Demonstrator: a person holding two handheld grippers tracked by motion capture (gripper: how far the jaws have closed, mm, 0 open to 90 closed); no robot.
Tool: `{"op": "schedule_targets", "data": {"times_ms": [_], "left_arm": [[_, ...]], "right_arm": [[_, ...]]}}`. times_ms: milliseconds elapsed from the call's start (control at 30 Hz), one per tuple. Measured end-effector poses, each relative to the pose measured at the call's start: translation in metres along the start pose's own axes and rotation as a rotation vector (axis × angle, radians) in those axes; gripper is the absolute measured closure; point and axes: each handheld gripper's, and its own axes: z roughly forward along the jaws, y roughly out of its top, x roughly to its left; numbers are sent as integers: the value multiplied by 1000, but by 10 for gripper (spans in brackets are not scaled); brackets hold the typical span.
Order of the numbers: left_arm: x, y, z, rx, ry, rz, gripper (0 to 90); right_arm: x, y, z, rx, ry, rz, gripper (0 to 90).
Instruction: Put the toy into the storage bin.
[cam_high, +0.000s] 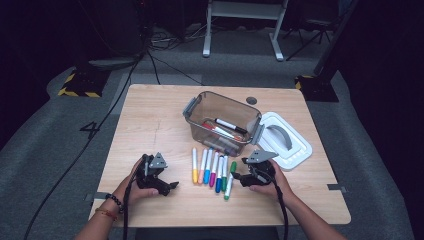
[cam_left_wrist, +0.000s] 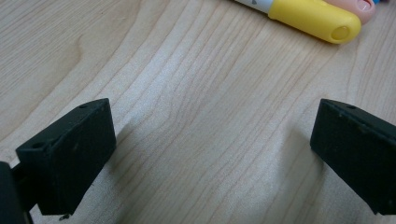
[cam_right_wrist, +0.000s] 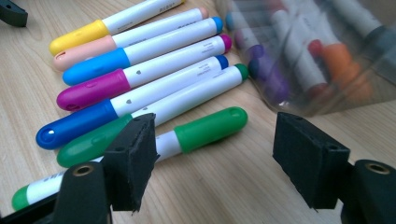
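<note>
Your right gripper (cam_high: 239, 176) hangs low over the wooden table (cam_high: 150, 125), its jaws standing wide with nothing pressed between them. The nearest green marker (cam_right_wrist: 205, 128) lies flat on the wood, its cap end in the gap between the jaws in the right gripper view, at the right end of a row of markers (cam_high: 212, 170). Just beyond the row stands a clear bin (cam_high: 222, 122) holding more markers, a white lid (cam_high: 285, 142) beside it. Your left gripper (cam_high: 167, 186) rests left of the row, jaws wide over bare wood, the yellow marker (cam_left_wrist: 313, 16) ahead of them.
</note>
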Motion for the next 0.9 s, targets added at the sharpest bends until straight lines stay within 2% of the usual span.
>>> {"op": "schedule_targets", "data": {"times_ms": [200, 300, 467, 633, 700, 767, 833, 900], "left_arm": [[0, 0, 0, 0, 0, 0, 5], [0, 0, 0, 0, 0, 0, 5], [0, 0, 0, 0, 0, 0, 5], [0, 0, 0, 0, -1, 1, 6], [0, 0, 0, 0, -1, 1, 5], [0, 0, 0, 0, -1, 1, 5], [0, 0, 0, -1, -1, 1, 6], [0, 0, 0, 0, -1, 1, 5]], "right_arm": [[3, 4, 10, -1, 21, 17, 343], [6, 6, 17, 10, 4, 3, 342], [5, 5, 23, 46, -28, 13, 352], [-5, -6, 17, 54, -40, 74, 434], [-8, -9, 14, 50, -36, 78, 462], [-10, -13, 9, 52, -39, 59, 481], [-11, -15, 7, 45, -38, 62, 549], [-14, -16, 6, 40, -25, 61, 555]]}}
